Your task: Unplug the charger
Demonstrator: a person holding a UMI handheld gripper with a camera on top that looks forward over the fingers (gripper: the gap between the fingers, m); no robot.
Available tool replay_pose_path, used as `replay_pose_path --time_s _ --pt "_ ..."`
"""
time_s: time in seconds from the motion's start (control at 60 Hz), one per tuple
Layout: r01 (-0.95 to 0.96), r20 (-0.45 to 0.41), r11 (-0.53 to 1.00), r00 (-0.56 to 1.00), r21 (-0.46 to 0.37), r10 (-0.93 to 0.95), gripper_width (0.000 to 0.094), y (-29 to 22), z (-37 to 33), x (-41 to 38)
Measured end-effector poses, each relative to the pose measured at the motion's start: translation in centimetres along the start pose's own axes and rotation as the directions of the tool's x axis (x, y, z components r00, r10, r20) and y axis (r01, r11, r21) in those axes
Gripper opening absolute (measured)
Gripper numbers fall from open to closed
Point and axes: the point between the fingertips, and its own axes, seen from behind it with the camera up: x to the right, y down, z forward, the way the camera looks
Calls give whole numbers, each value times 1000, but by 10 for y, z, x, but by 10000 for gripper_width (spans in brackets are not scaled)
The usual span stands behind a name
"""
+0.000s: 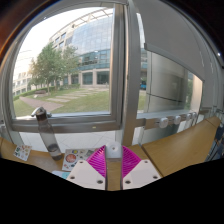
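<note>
Charger: none discernible | two-finger gripper (113, 163), magenta ribbed pads (97, 159) narrowly parted, holding nothing | wooden tabletop (180, 145), smooth | small dark object on window sill (40, 113), unclear | colourful printed cards (75, 158), partly hidden

A window (75, 60) stands beyond the desk (185, 145), with printed sheets (75, 158) lying left of the gripper (113, 160)

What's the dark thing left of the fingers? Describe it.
Start at the big window, then drop to its lower frame. The dark object stands there, beyond and left of the open, empty gripper. Unlike the colourful sheets lying flat nearby, it is black.
</note>
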Motion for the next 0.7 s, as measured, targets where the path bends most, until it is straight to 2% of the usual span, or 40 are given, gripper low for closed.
replay_pose_path --time_s 0.117,0.217,0.383,0.55,0.583,0.667,0.7 --pt "-41 42 980 998 -196 50 161 95 40 13" --pt "-31 77 956 996 -292 56 161 148 57 15" --pt "8 141 936 989 -351 45 165 177 71 11" --pt "45 155 936 988 -349 10 251 181 72 11" --pt "54 154 936 988 -348 0 289 181 74 14" --pt "61 128 943 992 -326 -20 544 176 74 21" --pt "60 125 947 992 -316 -21 618 171 72 22"
